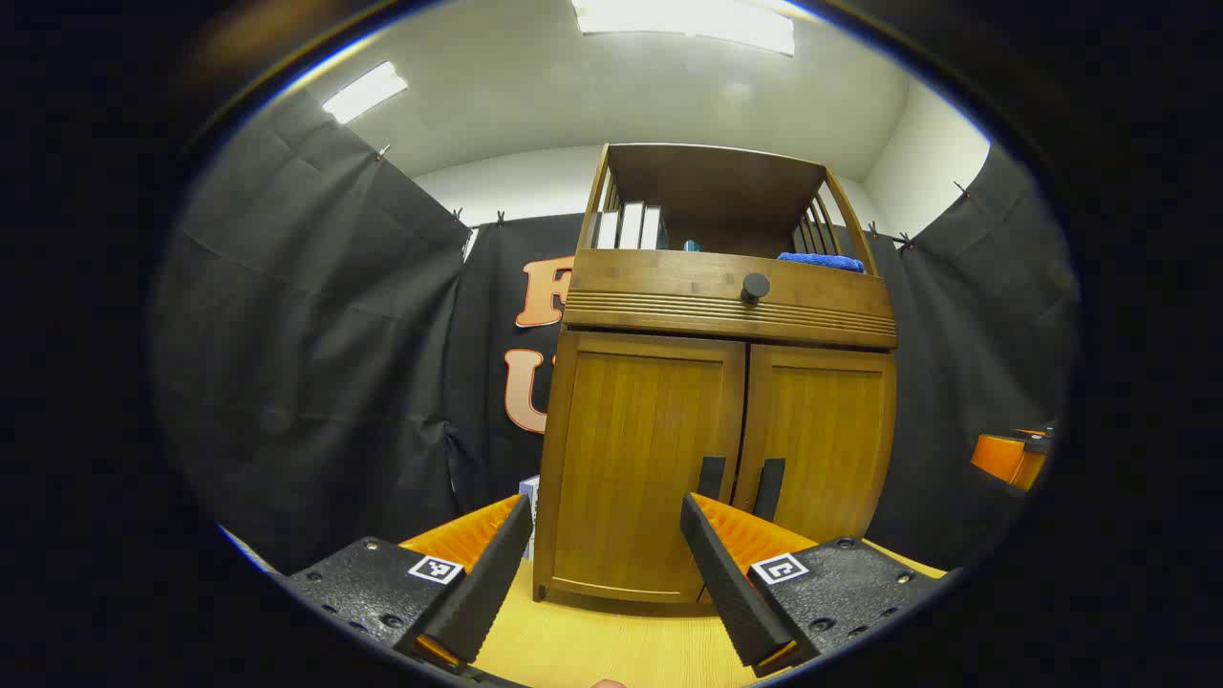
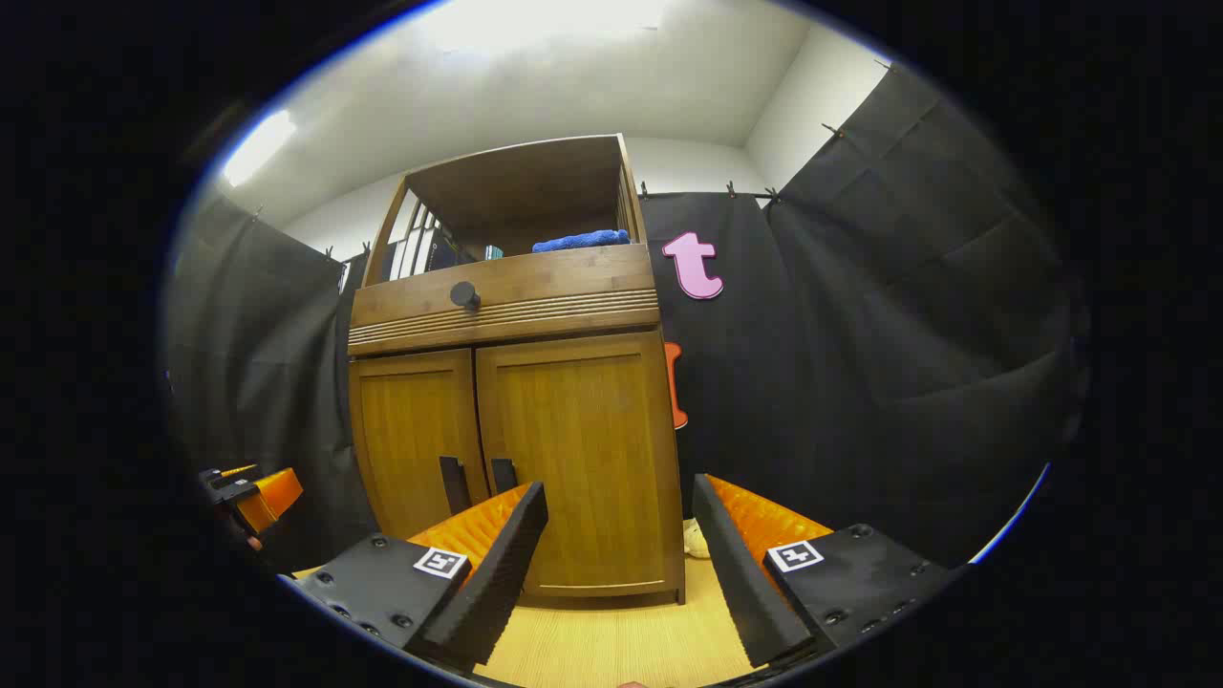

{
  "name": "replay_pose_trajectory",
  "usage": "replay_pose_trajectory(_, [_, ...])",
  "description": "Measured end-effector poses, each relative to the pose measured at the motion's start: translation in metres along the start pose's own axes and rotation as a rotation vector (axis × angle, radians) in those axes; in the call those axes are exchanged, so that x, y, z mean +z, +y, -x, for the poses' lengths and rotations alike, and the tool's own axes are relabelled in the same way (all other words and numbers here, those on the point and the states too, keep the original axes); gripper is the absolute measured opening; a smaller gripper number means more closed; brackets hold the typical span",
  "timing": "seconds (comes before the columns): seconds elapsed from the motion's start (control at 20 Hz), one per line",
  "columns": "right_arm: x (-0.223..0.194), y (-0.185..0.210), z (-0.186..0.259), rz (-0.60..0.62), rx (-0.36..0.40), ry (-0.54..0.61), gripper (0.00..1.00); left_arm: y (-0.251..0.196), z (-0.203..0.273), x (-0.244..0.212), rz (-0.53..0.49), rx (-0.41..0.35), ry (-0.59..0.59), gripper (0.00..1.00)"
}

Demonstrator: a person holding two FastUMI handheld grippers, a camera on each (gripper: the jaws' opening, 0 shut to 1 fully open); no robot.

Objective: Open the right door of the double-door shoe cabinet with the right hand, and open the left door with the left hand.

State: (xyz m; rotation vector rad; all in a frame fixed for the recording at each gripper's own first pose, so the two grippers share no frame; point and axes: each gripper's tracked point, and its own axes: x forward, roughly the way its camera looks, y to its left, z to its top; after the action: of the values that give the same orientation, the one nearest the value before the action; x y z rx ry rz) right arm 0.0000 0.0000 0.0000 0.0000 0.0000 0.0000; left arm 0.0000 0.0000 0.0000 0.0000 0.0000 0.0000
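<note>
A wooden shoe cabinet (image 1: 717,315) stands ahead on a light wood floor. Both doors are closed: the left door (image 1: 635,449) and the right door (image 1: 822,430), each with a dark vertical handle (image 1: 712,476) (image 1: 770,487) by the centre seam. My left gripper (image 1: 607,564) is open, a short way in front of the left door. In the right gripper view the same cabinet (image 2: 506,315) shows its right door (image 2: 573,449) and left door (image 2: 416,430), with their handles (image 2: 504,474) (image 2: 453,483). My right gripper (image 2: 621,564) is open before the right door, holding nothing.
A drawer with a round black knob (image 1: 755,287) sits above the doors. The open shelf on top holds books (image 1: 626,226) and a blue cloth (image 1: 822,260). Black cloth walls surround the cabinet. The other gripper appears at far right (image 1: 1013,457) and far left (image 2: 253,492).
</note>
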Motion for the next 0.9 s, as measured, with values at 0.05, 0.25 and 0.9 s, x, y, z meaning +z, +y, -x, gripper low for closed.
replay_pose_trajectory(0.05, [-0.0002,-0.0002,-0.0005,0.0,0.0,0.003,0.98,0.0006,0.0003,-0.0008,0.0,0.001,0.0,0.95])
replay_pose_trajectory(0.25, [-0.0008,0.0001,-0.0007,0.002,0.004,0.005,0.99,0.0003,-0.001,-0.0017,-0.003,0.001,0.004,0.95])
replay_pose_trajectory(0.9, [-0.0011,0.0028,-0.0081,-0.003,0.02,0.005,0.98,-0.0007,-0.002,-0.0015,-0.01,0.007,-0.003,0.95])
